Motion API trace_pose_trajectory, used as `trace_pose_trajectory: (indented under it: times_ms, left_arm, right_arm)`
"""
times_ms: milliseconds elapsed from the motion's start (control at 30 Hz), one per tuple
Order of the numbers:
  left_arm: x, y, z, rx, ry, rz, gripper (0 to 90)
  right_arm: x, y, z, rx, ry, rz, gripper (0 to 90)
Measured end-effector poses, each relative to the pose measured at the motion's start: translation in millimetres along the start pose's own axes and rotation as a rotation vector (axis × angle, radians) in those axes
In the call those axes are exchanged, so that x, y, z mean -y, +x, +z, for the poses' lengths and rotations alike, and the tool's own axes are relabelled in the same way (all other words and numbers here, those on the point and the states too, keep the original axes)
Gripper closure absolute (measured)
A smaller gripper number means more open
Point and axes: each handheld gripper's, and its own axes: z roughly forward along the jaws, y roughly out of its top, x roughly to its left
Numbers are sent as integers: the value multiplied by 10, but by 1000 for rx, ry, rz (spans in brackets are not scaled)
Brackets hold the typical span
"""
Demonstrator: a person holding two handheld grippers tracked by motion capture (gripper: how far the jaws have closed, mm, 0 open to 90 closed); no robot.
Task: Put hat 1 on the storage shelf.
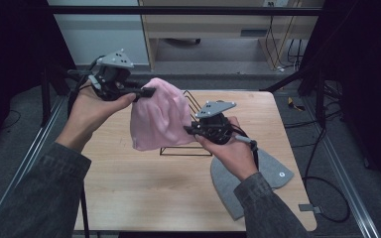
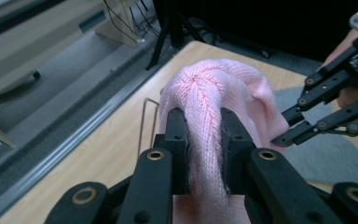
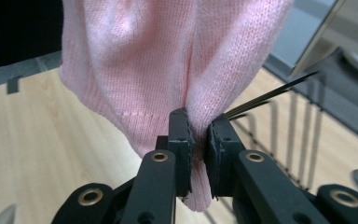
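Note:
A pink knitted beanie [image 1: 158,114] hangs in the air above the wooden table [image 1: 144,183], held between both hands. My left gripper [image 1: 149,92] is shut on the beanie's upper left part; in the left gripper view a thick fold of pink knit [image 2: 205,135] is clamped between its pads. My right gripper [image 1: 188,130] is shut on the beanie's lower right edge, and in the right gripper view the pink fabric [image 3: 168,60] is pinched between the two black pads. The right gripper [image 2: 279,140] also appears touching the beanie's side.
A black wire rack [image 1: 191,146] stands on the table behind and below the beanie. A grey beanie [image 1: 265,176] lies flat at the table's right front corner. Dark metal frame bars and cables surround the table.

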Motion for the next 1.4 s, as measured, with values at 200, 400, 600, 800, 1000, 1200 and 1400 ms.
trace_pose_trajectory:
  times_ms: [200,400,600,800,1000,1200,1400]
  left_arm:
    - [-198,80,21,-4,-18,14,759]
    - [-327,202,107,-13,-26,11,757]
    - [-360,276,224,-8,-43,-2,756]
    - [-357,292,360,-27,-22,16,756]
    - [-329,338,505,-29,-25,19,756]
    - [-300,324,598,-35,-17,38,755]
    - [-230,333,646,-35,-6,35,755]
  right_arm:
    - [-159,-206,-80,15,-33,6,819]
    - [-295,-367,-72,56,-34,4,818]
    - [-329,-529,-50,97,-35,15,818]
    - [-247,-665,-21,118,-19,34,818]
    - [-170,-743,47,130,-14,38,819]
    - [-106,-766,136,127,-1,49,819]
    - [-44,-758,195,119,12,50,818]
